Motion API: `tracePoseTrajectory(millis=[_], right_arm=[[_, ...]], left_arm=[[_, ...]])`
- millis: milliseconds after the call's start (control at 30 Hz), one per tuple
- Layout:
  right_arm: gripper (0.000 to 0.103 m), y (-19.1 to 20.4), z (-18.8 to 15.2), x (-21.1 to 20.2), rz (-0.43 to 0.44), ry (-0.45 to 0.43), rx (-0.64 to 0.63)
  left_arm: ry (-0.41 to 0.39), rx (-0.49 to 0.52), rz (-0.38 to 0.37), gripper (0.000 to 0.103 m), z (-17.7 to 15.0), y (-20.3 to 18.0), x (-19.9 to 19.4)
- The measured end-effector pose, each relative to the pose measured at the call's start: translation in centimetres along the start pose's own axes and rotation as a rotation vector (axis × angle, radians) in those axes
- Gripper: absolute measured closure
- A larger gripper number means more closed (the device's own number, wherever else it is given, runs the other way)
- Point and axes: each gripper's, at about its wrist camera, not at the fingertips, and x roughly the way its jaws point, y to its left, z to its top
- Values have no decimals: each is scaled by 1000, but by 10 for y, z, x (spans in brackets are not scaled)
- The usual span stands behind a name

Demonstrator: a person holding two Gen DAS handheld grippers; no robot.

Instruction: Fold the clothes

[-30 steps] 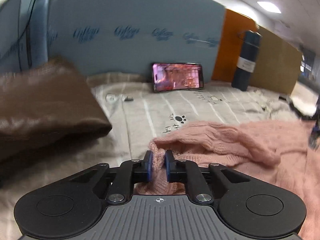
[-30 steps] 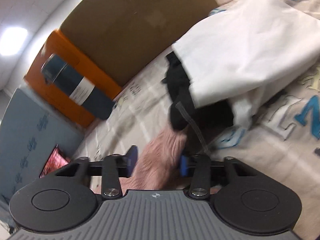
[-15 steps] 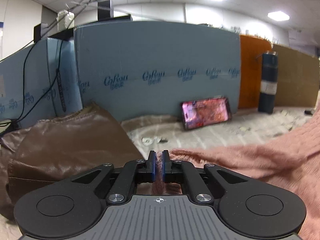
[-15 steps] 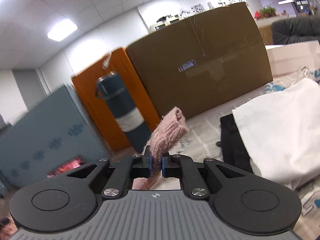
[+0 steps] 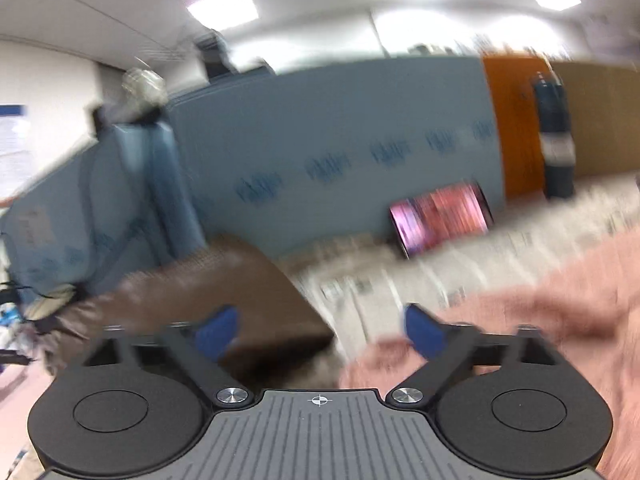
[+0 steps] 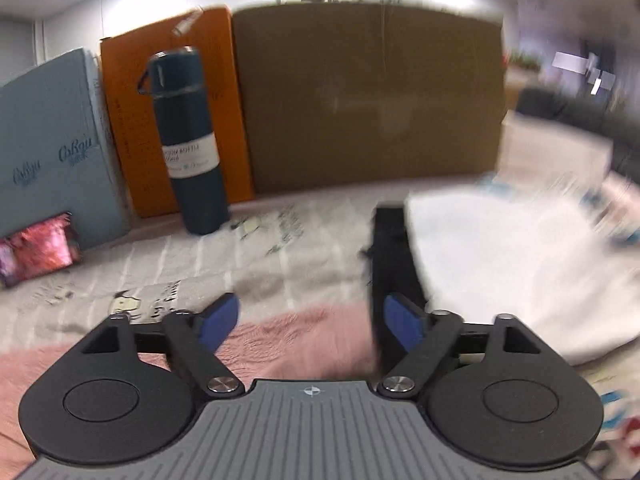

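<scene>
Left gripper [image 5: 320, 326] first: jaws spread wide, blue pads [image 5: 218, 326] parted, nothing between them. The fuzzy pink knitted sweater [image 5: 540, 320] lies just past and beside the right-hand pad, spreading off to the right over the pale printed bedsheet [image 5: 400, 280]. Ahead of the left-hand pad sits a folded brown leather-look garment [image 5: 208, 284]. Farther out, a phone with a glowing pink screen [image 5: 440, 216] leans on the grey-blue foam board [image 5: 340, 140]; this view is smeared with blur.

Right gripper [image 6: 312, 320] now: jaws released too, gaping and empty. The pink sweater [image 6: 288, 340] lies flat directly below them. Past the right-hand pad a black garment [image 6: 392, 252] pokes from under a white cloth [image 6: 520, 264]. Beyond, left of centre, a dark teal bottle [image 6: 188, 140] stands upright.
</scene>
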Motion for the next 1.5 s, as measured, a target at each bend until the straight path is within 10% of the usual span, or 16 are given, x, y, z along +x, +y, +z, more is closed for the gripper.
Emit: tracePoseTrajectory(millis=[100, 333, 433, 600, 733, 1100, 1367, 1500], right_arm=[[22, 22, 1, -25, -13, -70, -30], [25, 97, -15, -36, 635, 161, -6], [29, 132, -29, -24, 771, 298, 2], [41, 174, -42, -17, 778, 402, -35], [93, 185, -42, -19, 787, 380, -94], [88, 177, -34, -29, 703, 287, -216], [36, 141, -28, -41, 651, 219, -89], [32, 85, -24, -64, 562, 151, 53]], left_arm=[[0, -84, -101, 2, 12, -4, 4], [147, -125, -250, 2, 11, -27, 57], [140, -184, -240, 2, 4, -14, 56], [115, -261, -255, 2, -3, 2, 55], [113, -231, -247, 2, -3, -1, 55], [115, -187, -238, 2, -3, -7, 54], [196, -115, -215, 2, -8, -19, 67], [163, -128, -222, 2, -8, -16, 61]])
